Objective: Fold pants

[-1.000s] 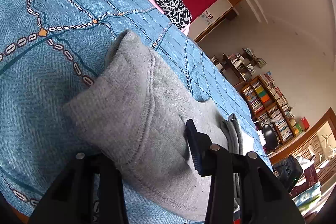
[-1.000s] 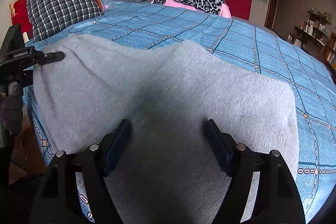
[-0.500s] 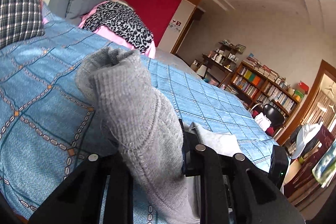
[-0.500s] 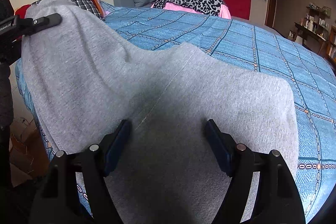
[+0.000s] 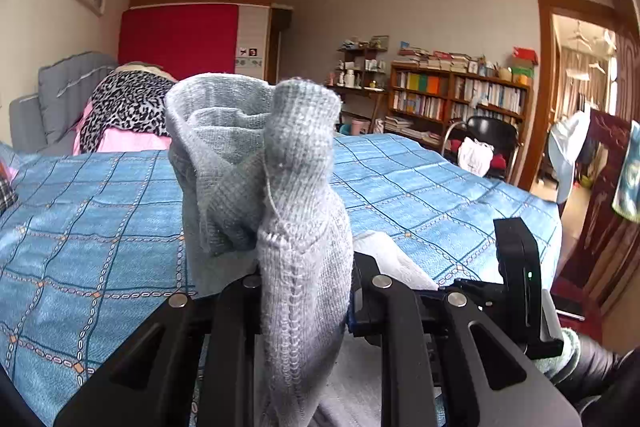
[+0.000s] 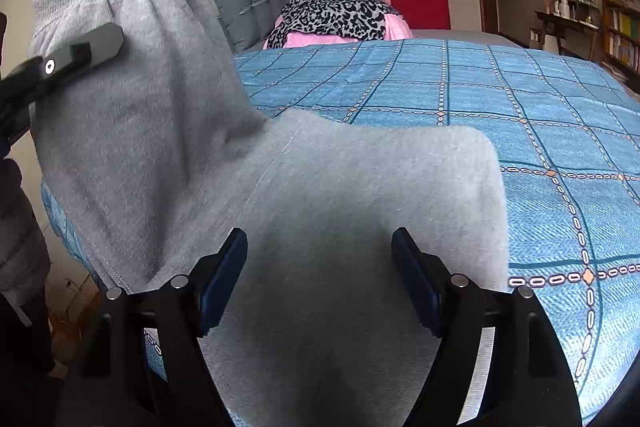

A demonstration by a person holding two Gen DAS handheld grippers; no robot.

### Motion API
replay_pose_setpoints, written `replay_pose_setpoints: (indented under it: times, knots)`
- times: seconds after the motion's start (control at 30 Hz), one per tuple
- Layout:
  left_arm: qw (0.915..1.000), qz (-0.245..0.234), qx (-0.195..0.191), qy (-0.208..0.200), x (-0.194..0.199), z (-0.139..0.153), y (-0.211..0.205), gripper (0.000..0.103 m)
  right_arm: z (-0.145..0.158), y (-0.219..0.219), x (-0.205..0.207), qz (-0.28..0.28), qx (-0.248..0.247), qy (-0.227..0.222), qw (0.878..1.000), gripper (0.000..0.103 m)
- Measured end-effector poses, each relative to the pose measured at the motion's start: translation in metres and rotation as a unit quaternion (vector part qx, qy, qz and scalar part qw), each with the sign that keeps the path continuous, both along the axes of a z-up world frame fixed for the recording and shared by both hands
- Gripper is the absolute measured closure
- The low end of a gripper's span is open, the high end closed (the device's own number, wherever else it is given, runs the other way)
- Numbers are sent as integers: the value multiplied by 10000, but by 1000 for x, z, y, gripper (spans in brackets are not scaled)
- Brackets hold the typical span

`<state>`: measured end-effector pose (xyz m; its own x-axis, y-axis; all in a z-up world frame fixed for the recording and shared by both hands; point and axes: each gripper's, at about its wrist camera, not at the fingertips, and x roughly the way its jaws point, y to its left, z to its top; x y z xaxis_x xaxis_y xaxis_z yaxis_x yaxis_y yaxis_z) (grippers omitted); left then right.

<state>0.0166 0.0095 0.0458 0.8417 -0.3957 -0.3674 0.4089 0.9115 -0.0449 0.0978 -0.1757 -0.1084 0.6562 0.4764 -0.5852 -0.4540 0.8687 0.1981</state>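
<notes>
The left gripper (image 5: 304,279) is pinching one end of the grey pants (image 6: 320,195), raised off the blue bedspread (image 6: 560,131). The right gripper (image 6: 320,279) is gaping wide, gripping nothing, above the flat half. Carry the raised end rightward, edges aligned.

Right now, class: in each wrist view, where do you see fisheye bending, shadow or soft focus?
Left wrist view: the door frame bows near the rim; the pants clamped in the left gripper look sharp. Right wrist view: the bedspread grid curves; a dark shadow lies on the pants between the open right gripper fingers.
</notes>
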Motion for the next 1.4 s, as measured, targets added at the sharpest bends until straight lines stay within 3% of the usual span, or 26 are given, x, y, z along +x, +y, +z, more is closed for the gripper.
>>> replay_pose_setpoints:
  times: [0.3,0.63,0.7,0.8,0.87,0.9,1.13,1.4]
  knots:
    - [9902,-768,1163,13,5,-35,-83,84,5,-65,-5,-715,419,-37,9966,27]
    - [9725,-994,2090,266,19,-86,-132,82,-6,-113,-13,-1280,663,101,9895,27]
    - [9688,-1056,2214,351,19,-96,-137,78,-8,-118,-14,-1320,689,111,9888,27]
    - [9652,-1261,2247,451,15,-107,-140,67,-8,-123,-17,-1378,716,96,9878,27]
    - [9623,-1409,2291,402,8,-111,-144,51,-7,-126,-16,-1423,744,89,9870,27]
    - [9610,-1484,2306,348,4,-111,-145,48,-7,-127,-15,-1443,759,87,9866,27]
    - [9580,-1897,2100,472,-12,-116,-141,47,0,-131,-16,-1440,1018,84,9843,27]
    - [9768,-1412,1546,443,-10,-92,-86,47,11,-123,-24,-750,1778,274,9808,27]
